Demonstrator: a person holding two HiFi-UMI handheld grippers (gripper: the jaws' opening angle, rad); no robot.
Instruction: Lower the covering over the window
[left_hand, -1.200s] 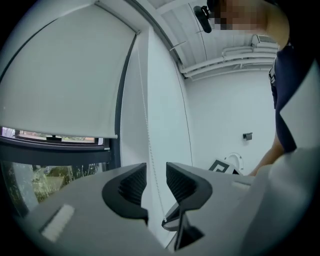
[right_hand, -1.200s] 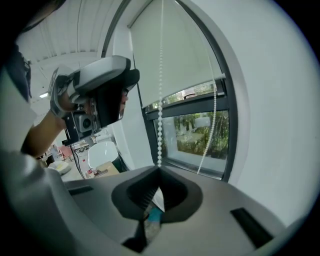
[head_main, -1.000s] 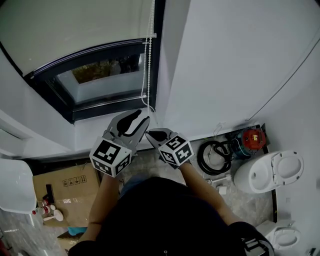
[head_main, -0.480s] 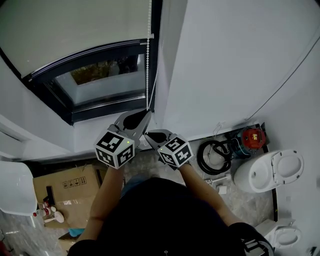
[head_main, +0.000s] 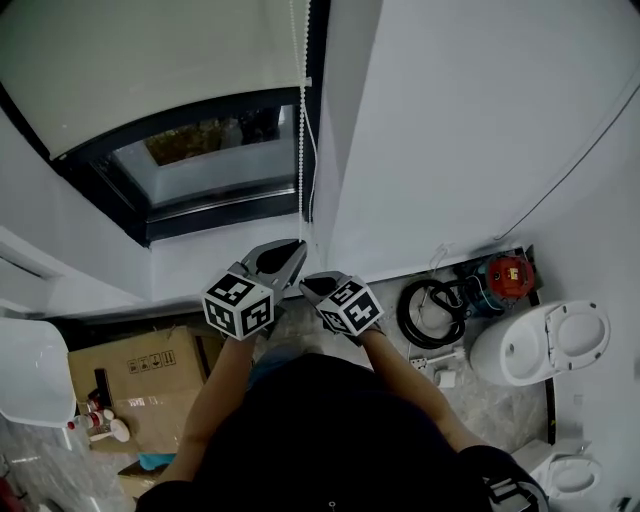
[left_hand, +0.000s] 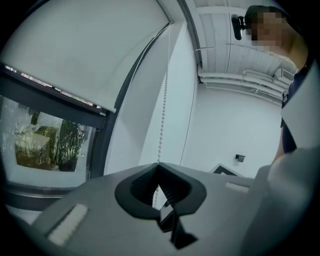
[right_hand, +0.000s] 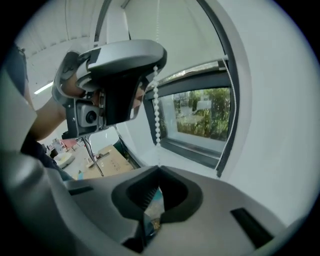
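White wall (head_main: 450, 120) | toilet (head_main: 535, 345) | blind (head_main: 150, 60) part-lowered | left tool (head_main: 297, 246), right tool (head_main: 308, 284) clamp bead chain (head_main: 301, 150)

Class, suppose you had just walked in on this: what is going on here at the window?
A person stands at a window with a gripper in each hand. The left gripper is shut on the white bead chain that hangs beside the frame, and the right gripper is shut on the same chain just below it. The pale roller blind covers only the upper part of the glass, so the lowering is not yet finished.
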